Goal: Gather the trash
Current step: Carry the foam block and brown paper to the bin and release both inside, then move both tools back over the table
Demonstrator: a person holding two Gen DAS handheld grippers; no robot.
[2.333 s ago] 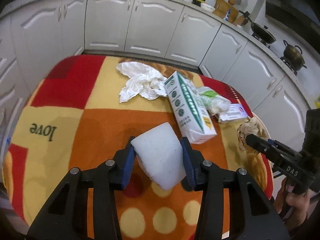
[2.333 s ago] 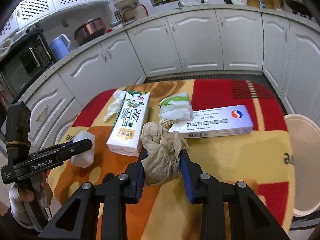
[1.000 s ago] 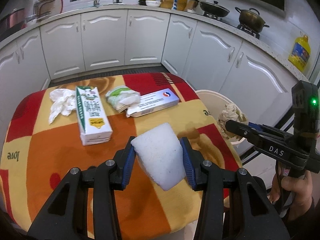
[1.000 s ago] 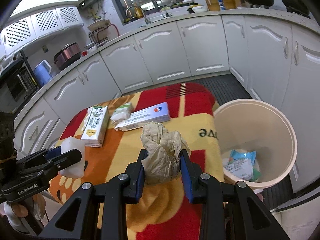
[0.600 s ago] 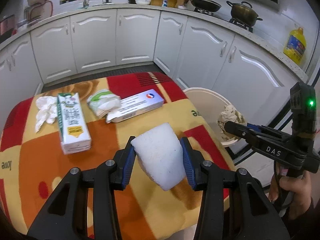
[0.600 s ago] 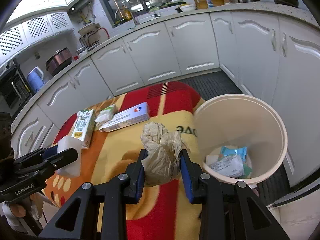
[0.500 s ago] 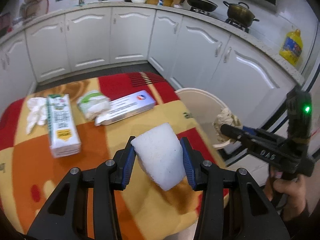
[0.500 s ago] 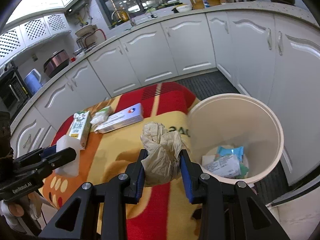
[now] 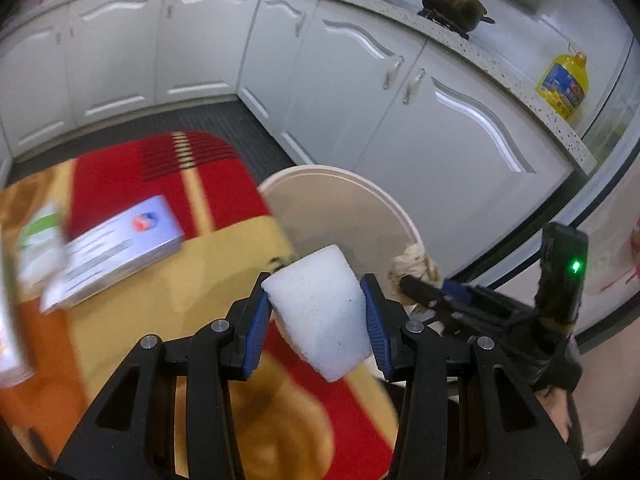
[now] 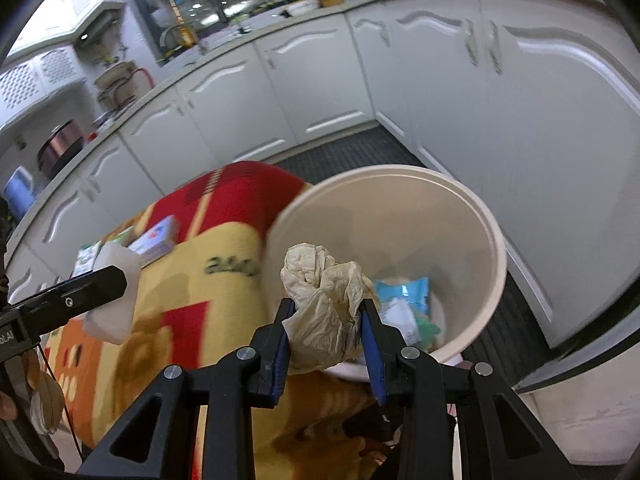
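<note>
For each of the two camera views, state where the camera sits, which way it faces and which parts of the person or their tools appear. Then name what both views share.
Left wrist view: sits on the left gripper, looking down past its white foam block toward the cream plastic bin; the right gripper shows at right.
Right wrist view: sits on the right gripper, looking down into the bin over its crumpled beige paper; the left gripper shows at left.
Shared: bin, both grippers, both loads, the red-and-yellow blanket, white cabinets.
</note>
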